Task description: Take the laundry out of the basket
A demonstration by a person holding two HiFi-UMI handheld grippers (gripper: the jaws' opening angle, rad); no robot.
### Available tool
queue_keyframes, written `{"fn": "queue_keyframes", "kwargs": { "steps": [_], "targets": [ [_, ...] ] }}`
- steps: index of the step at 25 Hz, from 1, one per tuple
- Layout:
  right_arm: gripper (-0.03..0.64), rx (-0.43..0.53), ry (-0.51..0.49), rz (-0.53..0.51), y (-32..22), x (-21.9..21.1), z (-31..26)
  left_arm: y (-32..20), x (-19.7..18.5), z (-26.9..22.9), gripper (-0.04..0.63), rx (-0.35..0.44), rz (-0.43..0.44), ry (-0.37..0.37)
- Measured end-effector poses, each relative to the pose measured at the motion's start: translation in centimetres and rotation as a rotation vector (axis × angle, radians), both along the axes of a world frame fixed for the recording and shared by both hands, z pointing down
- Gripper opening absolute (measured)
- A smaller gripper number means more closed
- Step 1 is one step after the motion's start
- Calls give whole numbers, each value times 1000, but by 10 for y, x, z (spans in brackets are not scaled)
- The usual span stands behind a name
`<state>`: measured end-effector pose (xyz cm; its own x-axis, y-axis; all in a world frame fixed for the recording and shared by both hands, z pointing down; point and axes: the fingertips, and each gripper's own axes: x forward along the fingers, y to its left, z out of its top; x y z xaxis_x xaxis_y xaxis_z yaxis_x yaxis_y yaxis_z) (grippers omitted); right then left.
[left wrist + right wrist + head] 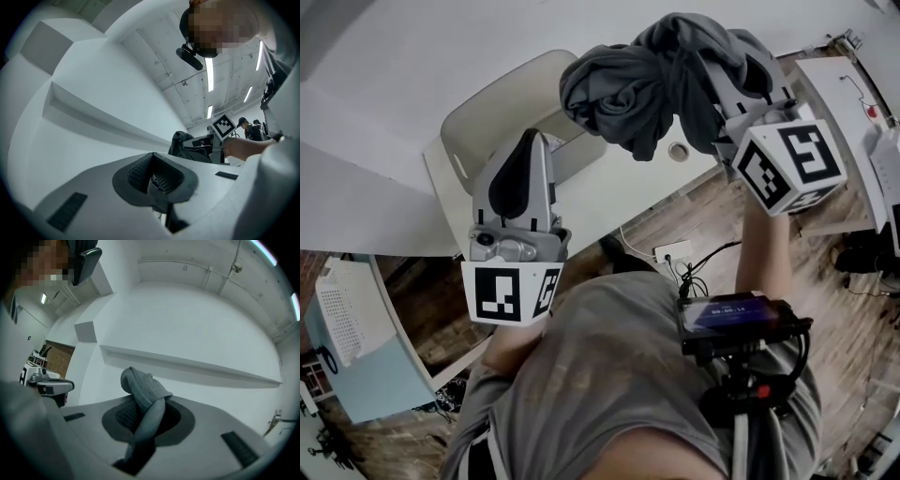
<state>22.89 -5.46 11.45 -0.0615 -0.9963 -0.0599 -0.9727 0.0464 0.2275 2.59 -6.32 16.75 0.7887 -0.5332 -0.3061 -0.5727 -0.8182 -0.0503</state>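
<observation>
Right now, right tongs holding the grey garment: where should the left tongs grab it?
Probably the bunched lobe hanging at the left of the grey garment, approached from the left: it bulges clear of the right tongs and faces the left tongs, which are shut.

A lab-like workroom: white desks, ceiling strip lights, trailing cables on a wooden floor.

In the head view the grey garment hides the fingers of the right gripper and the basket at 3 o'clock.
</observation>
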Motion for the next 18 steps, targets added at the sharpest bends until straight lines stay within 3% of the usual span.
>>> {"fn": "queue_keyframes", "kwargs": {
  "steps": [18],
  "targets": [
    [58,-70,-28,135,11,60,49,-4,32,3,8,-10,47,-31]
  ]
}}
